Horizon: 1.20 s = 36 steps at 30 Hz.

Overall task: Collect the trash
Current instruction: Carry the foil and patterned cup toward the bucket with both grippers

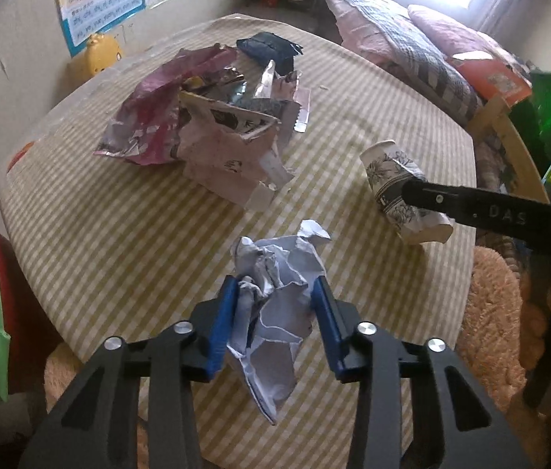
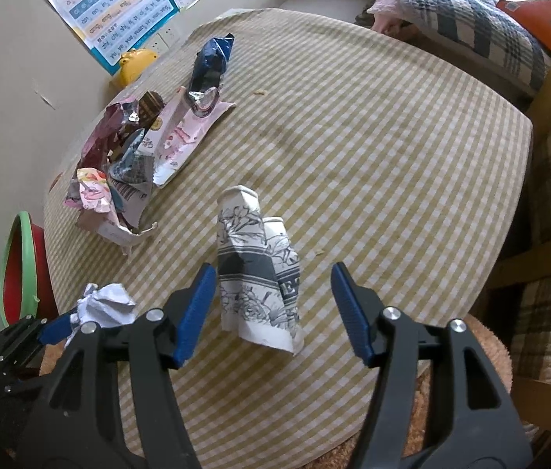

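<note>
A round table under a yellow-checked cloth [image 1: 126, 211] stands by a bed. Left wrist view: the left gripper [image 1: 275, 293] has its blue pads pressed against a crumpled white paper ball [image 1: 275, 273], apparently gripped for removal. Right wrist view: the right gripper [image 2: 273, 285] gapes wide around a crushed floral paper cup [image 2: 255, 265], not yet pinched.

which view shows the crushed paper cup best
The right wrist view: the crushed paper cup lies whole between the open right gripper. In the left wrist view it sits off to the side, partly hidden.
</note>
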Available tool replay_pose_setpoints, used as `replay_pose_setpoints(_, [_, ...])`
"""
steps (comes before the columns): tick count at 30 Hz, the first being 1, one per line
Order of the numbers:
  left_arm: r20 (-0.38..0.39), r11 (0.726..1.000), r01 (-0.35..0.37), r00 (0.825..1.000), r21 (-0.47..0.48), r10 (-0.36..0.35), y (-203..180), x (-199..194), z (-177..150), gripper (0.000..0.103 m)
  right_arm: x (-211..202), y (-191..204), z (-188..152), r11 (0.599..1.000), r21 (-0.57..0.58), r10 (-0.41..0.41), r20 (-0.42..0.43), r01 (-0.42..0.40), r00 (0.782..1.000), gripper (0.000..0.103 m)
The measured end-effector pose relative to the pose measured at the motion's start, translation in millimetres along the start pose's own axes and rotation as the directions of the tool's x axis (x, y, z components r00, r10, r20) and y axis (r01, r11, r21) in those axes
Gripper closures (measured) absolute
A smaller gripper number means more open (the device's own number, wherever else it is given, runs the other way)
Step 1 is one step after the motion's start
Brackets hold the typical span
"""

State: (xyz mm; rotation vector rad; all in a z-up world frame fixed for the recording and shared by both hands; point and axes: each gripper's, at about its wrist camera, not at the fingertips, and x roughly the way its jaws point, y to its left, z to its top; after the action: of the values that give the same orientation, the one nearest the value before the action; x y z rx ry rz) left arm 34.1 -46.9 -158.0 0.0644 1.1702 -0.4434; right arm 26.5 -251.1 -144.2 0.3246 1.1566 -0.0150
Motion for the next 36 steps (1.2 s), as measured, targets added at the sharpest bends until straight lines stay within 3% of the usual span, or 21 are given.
replay_pose_setpoints(13, [0.157,0.994,-0.057,0.985,-0.093,0.071,23,-57,2,0.067,6,2,-2,1.000,-0.015,-0.001,-0.011,0.001,1.000,0.041])
replay_pose_setpoints(14, [0.162,0.994,-0.061,0.984,-0.096,0.076,24,-59,2,0.067,7,3,-3,1.000,-0.023,0.003,-0.014,-0.004,1.000,0.042])
replay_pose_setpoints(16, [0.164,0.993,-0.065,0.983,-0.100,0.081,25,-59,1,0.067,8,6,-4,0.999,-0.032,0.031,-0.020,-0.031,0.999,0.059])
replay_pose_setpoints(36, [0.209,0.983,-0.067,0.973,-0.170,0.102,45,-75,-2,0.067,-60,58,6,0.984,-0.118,0.147,0.110,-0.134,0.983,0.059])
